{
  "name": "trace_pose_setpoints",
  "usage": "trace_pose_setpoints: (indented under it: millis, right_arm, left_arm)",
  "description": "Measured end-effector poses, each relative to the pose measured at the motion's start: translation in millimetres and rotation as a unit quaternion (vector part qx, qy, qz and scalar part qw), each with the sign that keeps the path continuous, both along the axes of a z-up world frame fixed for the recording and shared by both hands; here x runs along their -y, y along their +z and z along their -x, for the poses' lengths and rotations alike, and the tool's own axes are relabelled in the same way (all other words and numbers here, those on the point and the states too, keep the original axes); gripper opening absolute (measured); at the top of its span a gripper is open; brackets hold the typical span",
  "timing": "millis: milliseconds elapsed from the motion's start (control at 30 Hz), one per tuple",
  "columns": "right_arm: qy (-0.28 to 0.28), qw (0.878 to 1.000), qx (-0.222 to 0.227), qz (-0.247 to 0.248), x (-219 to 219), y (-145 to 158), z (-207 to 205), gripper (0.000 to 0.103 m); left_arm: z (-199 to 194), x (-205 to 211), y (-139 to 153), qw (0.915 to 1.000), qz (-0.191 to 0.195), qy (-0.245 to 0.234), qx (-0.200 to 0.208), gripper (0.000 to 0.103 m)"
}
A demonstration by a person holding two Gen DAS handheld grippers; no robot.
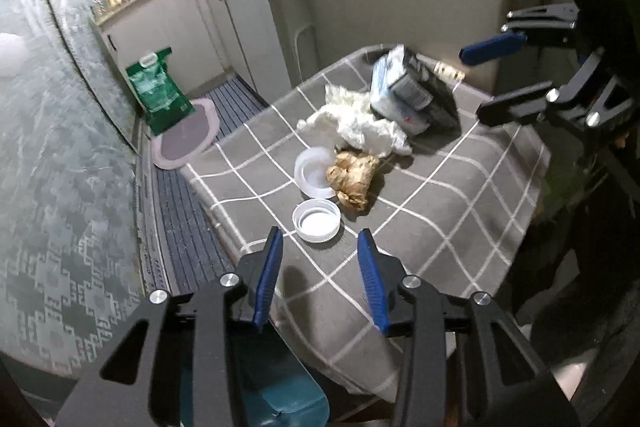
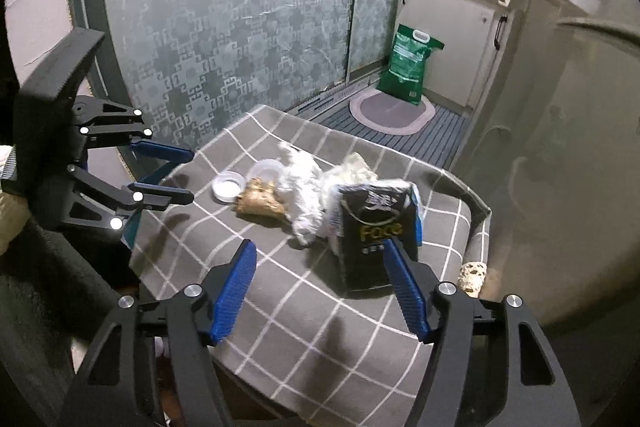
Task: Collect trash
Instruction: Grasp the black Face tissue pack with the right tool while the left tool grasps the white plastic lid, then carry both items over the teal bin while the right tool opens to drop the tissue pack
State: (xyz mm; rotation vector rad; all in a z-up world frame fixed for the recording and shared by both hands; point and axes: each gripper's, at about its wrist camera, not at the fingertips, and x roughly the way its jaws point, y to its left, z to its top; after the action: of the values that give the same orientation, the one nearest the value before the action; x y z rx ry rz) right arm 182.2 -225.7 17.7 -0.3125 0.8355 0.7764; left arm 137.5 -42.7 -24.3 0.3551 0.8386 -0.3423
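A small tabletop (image 1: pixel 460 211) covered with a grey checked cloth carries the trash in a loose cluster: two white plastic lids (image 1: pixel 317 219), one just behind the other, a crumpled brown paper wad (image 1: pixel 354 183) touching the farther lid, a heap of white tissue (image 1: pixel 360 123) behind that, and a black tissue pack (image 2: pixel 370 231) printed with "Face", standing tilted at the far side in the left wrist view. The left hand-held gripper (image 1: pixel 320 243) hangs above the near edge of the cloth, its blue-padded fingers partly open with nothing between them; the nearer white lid lies just ahead of its fingertips, not touched. The right hand-held gripper (image 2: pixel 320 251) is also partly open and empty, spread somewhat wider; the black tissue pack stands just ahead of it, nearest its right-hand finger, which overlaps the pack's lower edge in the right wrist view, though contact cannot be told. On the floor beyond the tabletop a green bag (image 2: pixel 408 67) stands on a round mat (image 2: pixel 392 115) beside white cabinets.
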Motion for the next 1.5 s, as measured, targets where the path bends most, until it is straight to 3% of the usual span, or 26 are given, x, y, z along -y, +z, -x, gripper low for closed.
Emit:
trace_pose_setpoints:
  millis: [133,267,433,600,767,1067,1200,1500]
  right_arm:
    - [-0.005,1.0,-0.008,-0.003,8.0,-5.9,-8.7,0.068]
    - [-0.003,1.0,-0.022,-0.01,12.1,-11.8,-14.6,0.072]
    - [-0.007,1.0,-0.029,0.004,5.3,-24.5,-22.6,0.072]
    - [-0.016,1.0,-0.019,0.017,-3.8,-30.9,-32.0,0.072]
    - [-0.034,0.999,-0.009,0.014,-0.7,-30.7,-40.7,0.073]
    - [-0.037,0.998,-0.041,-0.013,-0.3,-39.3,-54.0,0.075]
    - [-0.028,0.999,-0.046,-0.01,-7.7,-40.9,-52.8,0.054]
    - [-0.03,1.0,-0.004,-0.006,-17.8,-8.1,-35.8,0.051]
  left_arm:
    - [-11.0,1.0,-10.3,0.9999,-0.014,-0.006,-0.005,0.052]
    - [-20.6,-2.8,-12.2,0.9999,-0.004,-0.005,-0.009,0.053]
    - [-30.2,1.0,-17.1,0.9995,0.008,-0.023,-0.019,0.049]
    - [-33.3,3.6,-19.1,0.9987,0.019,-0.039,-0.026,0.033]
    - [-29.2,-1.8,-16.3,0.9986,0.031,-0.037,-0.021,0.032]
    - [-20.4,-19.9,-2.3,0.9964,0.084,0.001,-0.01,0.032]
    - [-15.8,-32.6,2.0,0.9943,0.102,0.031,-0.003,0.032]
    - [5.0,-67.6,21.0,0.9849,0.134,0.104,0.037,0.032]
